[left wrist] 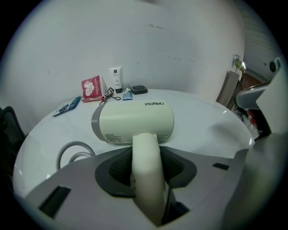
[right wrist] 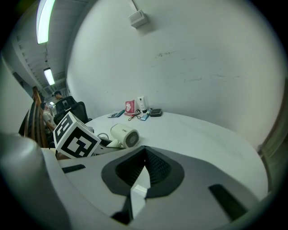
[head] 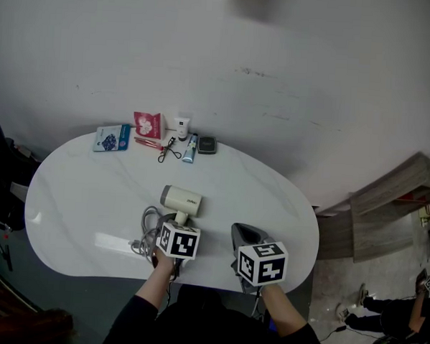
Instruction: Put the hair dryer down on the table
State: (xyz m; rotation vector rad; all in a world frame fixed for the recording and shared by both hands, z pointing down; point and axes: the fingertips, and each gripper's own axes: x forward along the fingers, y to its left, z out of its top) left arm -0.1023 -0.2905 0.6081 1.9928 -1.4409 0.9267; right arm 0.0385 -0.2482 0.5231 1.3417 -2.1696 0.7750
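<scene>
Shows a row below the white wall point(head: 278, 63): blue packet point(head: 112, 138) lying flat, red box point(head: 148, 124), white tube point(head: 182, 126) upright, black looped tool point(head: 170, 149), small blue tube point(head: 189, 150), dark case point(head: 207, 145). Shows wooden boards point(head: 393, 202) at right.

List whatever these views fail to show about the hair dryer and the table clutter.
- Hair dryer underside: left gripper view, hidden by the left gripper body, so contact with the table is unclear.
- Cord end and plug: head view, covered by the gripper's marker cube.
- Print on the red packet and white tube: too small in every view.
</scene>
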